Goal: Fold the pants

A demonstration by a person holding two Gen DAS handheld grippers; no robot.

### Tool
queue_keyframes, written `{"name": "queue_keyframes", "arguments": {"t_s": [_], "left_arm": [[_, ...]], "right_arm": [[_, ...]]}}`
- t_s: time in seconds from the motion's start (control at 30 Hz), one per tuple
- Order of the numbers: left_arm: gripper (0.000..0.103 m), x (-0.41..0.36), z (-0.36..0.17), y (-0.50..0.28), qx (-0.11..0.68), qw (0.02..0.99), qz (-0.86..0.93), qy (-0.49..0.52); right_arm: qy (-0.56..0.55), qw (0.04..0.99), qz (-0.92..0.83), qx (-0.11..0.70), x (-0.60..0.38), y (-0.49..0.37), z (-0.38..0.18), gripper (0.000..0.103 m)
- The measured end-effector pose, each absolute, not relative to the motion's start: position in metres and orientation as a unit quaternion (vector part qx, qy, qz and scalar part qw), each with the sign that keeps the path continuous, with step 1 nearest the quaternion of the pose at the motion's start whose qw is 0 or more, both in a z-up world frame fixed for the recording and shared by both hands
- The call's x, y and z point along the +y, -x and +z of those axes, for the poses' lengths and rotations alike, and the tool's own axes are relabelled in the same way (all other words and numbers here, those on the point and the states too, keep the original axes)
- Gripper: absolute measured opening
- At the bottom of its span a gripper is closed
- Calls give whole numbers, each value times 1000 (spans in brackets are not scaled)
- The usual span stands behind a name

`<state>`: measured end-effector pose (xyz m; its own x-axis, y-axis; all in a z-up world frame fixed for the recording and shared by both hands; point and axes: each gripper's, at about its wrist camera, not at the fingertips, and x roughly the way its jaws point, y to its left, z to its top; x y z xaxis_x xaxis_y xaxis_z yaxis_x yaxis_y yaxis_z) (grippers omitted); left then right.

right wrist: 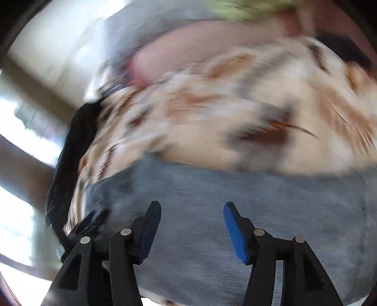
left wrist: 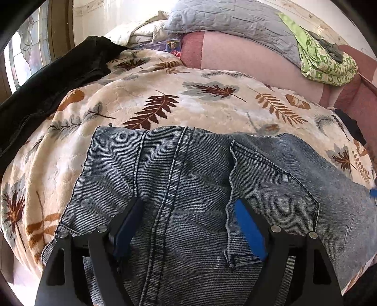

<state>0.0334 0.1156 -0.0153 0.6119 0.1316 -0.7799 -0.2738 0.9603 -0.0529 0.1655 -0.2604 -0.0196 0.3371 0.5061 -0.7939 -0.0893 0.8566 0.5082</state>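
Covering most of the bed is a cream blanket [left wrist: 165, 94] with a leaf print, reaching left to a dark garment [left wrist: 59, 70] and far to a grey quilt [left wrist: 223, 21]. Jeans [left wrist: 188, 169] lie flat on its near part, already doubled over by the look of the stacked denim edges; a back pocket [left wrist: 271, 183] faces up right of the centre seam. Left gripper [left wrist: 190, 226] hangs just over the denim, jaws spread wide astride the seam, nothing pinched between them. Right gripper [right wrist: 192, 226] is likewise open and empty above plain denim; its view is heavily smeared, so contact with the cloth cannot be judged.

Judgement: between folds, both tools free. Next move calls for pinching one end of the folded bundle with both grippers, all layers together, and carrying it across evenly.
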Motion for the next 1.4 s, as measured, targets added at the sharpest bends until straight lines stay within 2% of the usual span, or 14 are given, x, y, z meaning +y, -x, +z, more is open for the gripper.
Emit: {"name": "queue_keyframes", "arguments": {"t_s": [0.03,0.07,0.1,0.13,0.27,0.3,0.37,0.4,0.43,0.67,0.8,0.9,1.1,1.4], "left_arm": [[81,115,-15,-34,425,894,117,83],[81,114,-15,-34,424,894,120,83],[81,113,-15,-34,422,894,127,82],[81,112,-15,-34,421,894,130,81],[81,110,-8,-28,410,897,144,76],[81,109,-5,-26,404,900,149,73],[81,104,2,-23,393,902,163,66],[81,100,4,-22,391,903,165,61],[81,94,8,-20,390,904,165,57],[81,26,43,-6,375,922,93,32],[81,-32,45,-16,400,915,-12,49],[81,-72,42,-27,412,907,-68,53],[81,-138,28,-47,451,879,-140,63],[81,-145,16,-59,473,868,-134,69]], "right_arm": [[-212,786,149,561,-291,-178,-41,56],[-242,776,146,563,-310,-187,-54,45],[-336,740,177,554,-339,-197,-70,42],[-375,723,190,548,-353,-200,-71,43],[-369,764,222,481,-380,-179,-26,51],[-370,767,223,475,-385,-173,-23,61],[-322,779,174,509,-393,-176,-43,71],[-331,767,170,522,-401,-183,-64,51],[-347,766,175,511,-407,-185,-67,44],[-387,796,215,414,-434,-112,-16,60],[-462,774,203,383,-449,-31,-28,62],[-483,755,184,403,-449,8,-48,62],[-528,729,118,418,-471,2,-82,63],[-557,714,61,420,-489,-7,-88,62]]}}
